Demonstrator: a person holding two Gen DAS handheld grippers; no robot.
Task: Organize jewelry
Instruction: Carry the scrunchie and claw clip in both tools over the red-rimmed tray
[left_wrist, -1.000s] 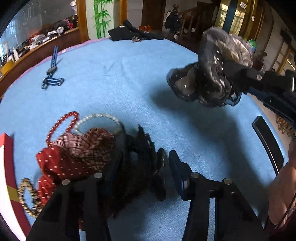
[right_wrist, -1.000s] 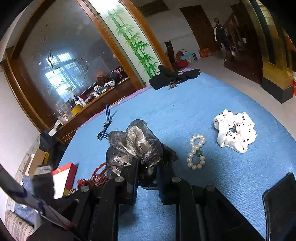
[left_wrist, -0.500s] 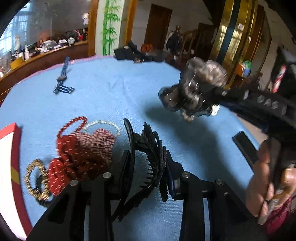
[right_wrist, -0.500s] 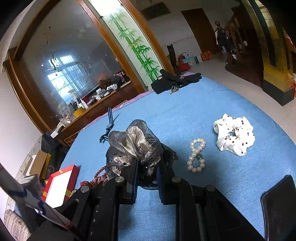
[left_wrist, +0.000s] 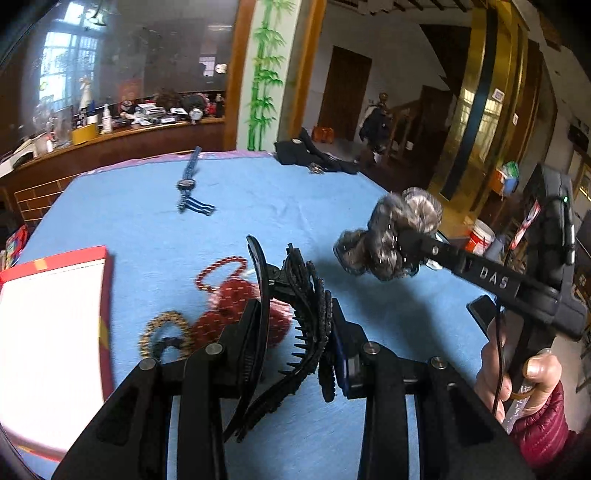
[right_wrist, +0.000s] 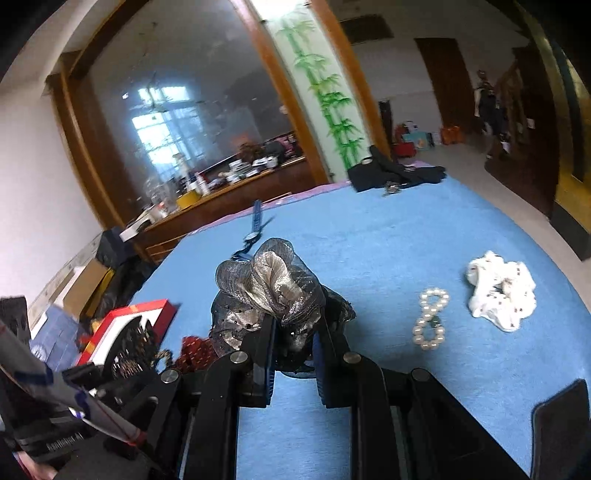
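My left gripper (left_wrist: 295, 332) is shut on a black toothed hair clip (left_wrist: 306, 306) and holds it above the blue tablecloth (left_wrist: 147, 229). My right gripper (right_wrist: 293, 343) is shut on a grey-silver scrunchie (right_wrist: 269, 284), lifted off the table; it also shows in the left wrist view (left_wrist: 391, 240). A red-rimmed white box (left_wrist: 48, 325) lies at the left. Beside it lie a red dotted scrunchie (left_wrist: 236, 310), a red bead bracelet (left_wrist: 218, 273) and a gold bracelet (left_wrist: 162, 328).
A pearl bracelet (right_wrist: 430, 321) and a white dotted scrunchie (right_wrist: 498, 291) lie on the right of the table. A blue watch (left_wrist: 188, 184) lies farther back. Dark cloth with keys (left_wrist: 314, 158) lies at the far edge. A black phone (right_wrist: 561, 428) lies at the near right.
My left gripper has closed on the black hair clip and lifted it off the cloth, tilting toward the box. My right gripper still holds the grey scrunchie in the air.
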